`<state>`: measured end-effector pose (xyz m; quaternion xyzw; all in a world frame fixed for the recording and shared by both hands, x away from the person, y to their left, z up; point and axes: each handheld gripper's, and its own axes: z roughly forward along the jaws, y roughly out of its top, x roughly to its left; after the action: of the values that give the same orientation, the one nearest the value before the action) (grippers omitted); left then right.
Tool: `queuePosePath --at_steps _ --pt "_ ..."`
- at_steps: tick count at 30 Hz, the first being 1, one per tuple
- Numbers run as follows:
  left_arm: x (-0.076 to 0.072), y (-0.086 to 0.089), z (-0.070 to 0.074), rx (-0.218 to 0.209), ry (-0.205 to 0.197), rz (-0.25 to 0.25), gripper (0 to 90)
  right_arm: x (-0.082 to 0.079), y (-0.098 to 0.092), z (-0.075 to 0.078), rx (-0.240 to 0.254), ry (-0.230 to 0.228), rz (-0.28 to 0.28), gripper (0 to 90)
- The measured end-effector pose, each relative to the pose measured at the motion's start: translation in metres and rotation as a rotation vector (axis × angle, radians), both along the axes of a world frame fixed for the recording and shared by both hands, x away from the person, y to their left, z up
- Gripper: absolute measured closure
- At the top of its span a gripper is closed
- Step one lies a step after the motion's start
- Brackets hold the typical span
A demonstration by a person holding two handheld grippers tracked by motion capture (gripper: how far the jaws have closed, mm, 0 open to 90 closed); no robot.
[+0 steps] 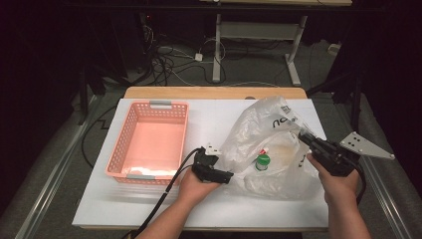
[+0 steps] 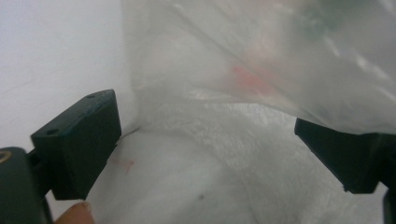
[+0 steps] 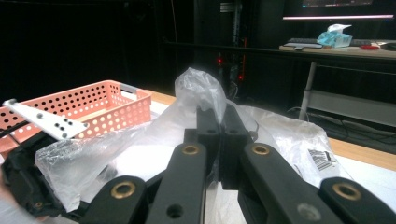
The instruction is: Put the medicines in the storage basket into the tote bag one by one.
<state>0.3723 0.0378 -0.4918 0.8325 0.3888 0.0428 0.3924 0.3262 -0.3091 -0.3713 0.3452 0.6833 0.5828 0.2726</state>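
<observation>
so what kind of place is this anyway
Probably a lab or workshop set up for recording: a white-topped table, cables tangled on the floor behind it, and a desk with a keyboard and a tissue box further back.

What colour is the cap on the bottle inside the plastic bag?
Green. The bottle cap shows best through the plastic bag in the high view.

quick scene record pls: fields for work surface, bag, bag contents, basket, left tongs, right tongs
work surface: white table top
bag: clear plastic bag, right of centre, its top lifted
bag contents: green-capped item; rest unclear
basket: pink basket, left of the bag, looks empty
left tongs: left tongs open, jaws at the bag's mouth, nothing gripped
right tongs: right tongs shut on the bag's film, holding it up
</observation>
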Motion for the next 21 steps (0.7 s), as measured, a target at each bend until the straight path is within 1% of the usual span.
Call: queuePosePath --at_steps 1,2,3,4,5,7,8,10,11,12,13,15,16,17,18,20,21 --pt "0.003 -0.001 0.000 0.007 0.004 -0.020 9.7 -0.001 -0.001 0.000 0.000 -0.001 -0.003 90.0" --pt "0.003 -0.003 0.000 -0.001 0.011 -0.033 12.9 -0.002 -0.002 0.000 -0.002 -0.001 -0.004 90.0" --pt "0.003 -0.004 0.000 -0.001 0.002 -0.056 17.0 -0.003 -0.003 0.000 -0.004 0.000 -0.004 90.0" --pt "0.001 -0.005 0.000 0.005 -0.009 -0.088 22.7 -0.003 -0.003 0.000 -0.005 0.000 -0.006 90.0" --pt "-0.001 -0.007 0.000 0.013 -0.021 -0.109 30.0 -0.004 -0.003 -0.001 -0.008 0.000 -0.006 90.0" --pt "-0.004 -0.009 0.001 0.030 -0.036 -0.133 46.5 -0.005 -0.002 -0.002 -0.011 0.006 -0.004 90.0" --pt "-0.006 -0.009 0.001 0.033 -0.036 -0.129 49.5 -0.005 -0.001 -0.002 -0.014 0.008 -0.003 90.0" --pt "-0.012 -0.010 0.001 0.040 -0.035 -0.137 54.4 -0.006 0.002 -0.004 -0.020 0.014 0.003 90.0" --pt "-0.016 -0.010 0.001 0.051 -0.048 -0.148 58.4 -0.006 0.003 -0.005 -0.026 0.013 0.004 90.0" --pt "-0.020 -0.011 0.001 0.078 -0.068 -0.150 63.0 -0.007 0.004 -0.005 -0.027 0.018 0.007 90.0" --pt "-0.021 -0.011 0.001 0.089 -0.078 -0.151 70.7 -0.006 0.005 -0.006 -0.035 0.015 0.012 90.0" --pt "-0.023 -0.012 0.001 0.087 -0.087 -0.166 86.6 -0.007 0.008 -0.008 -0.038 0.025 0.017 90.0" --pt "-0.023 -0.012 0.001 0.101 -0.098 -0.174 87.4 -0.006 0.010 -0.008 -0.040 0.026 0.019 90.0" --pt "-0.025 -0.012 0.001 0.104 -0.111 -0.173 87.6 -0.006 0.011 -0.009 -0.042 0.029 0.022 90.0" --pt "-0.027 -0.013 0.001 0.095 -0.120 -0.177 87.7 -0.006 0.013 -0.010 -0.044 0.033 0.024 90.0" --pt "-0.030 -0.011 0.002 0.086 -0.158 -0.168 87.7 -0.006 0.017 -0.012 -0.045 0.042 0.027 90.0" --pt "-0.031 -0.009 0.002 0.061 -0.164 -0.150 87.7 -0.005 0.019 -0.013 -0.047 0.044 0.030 90.0"
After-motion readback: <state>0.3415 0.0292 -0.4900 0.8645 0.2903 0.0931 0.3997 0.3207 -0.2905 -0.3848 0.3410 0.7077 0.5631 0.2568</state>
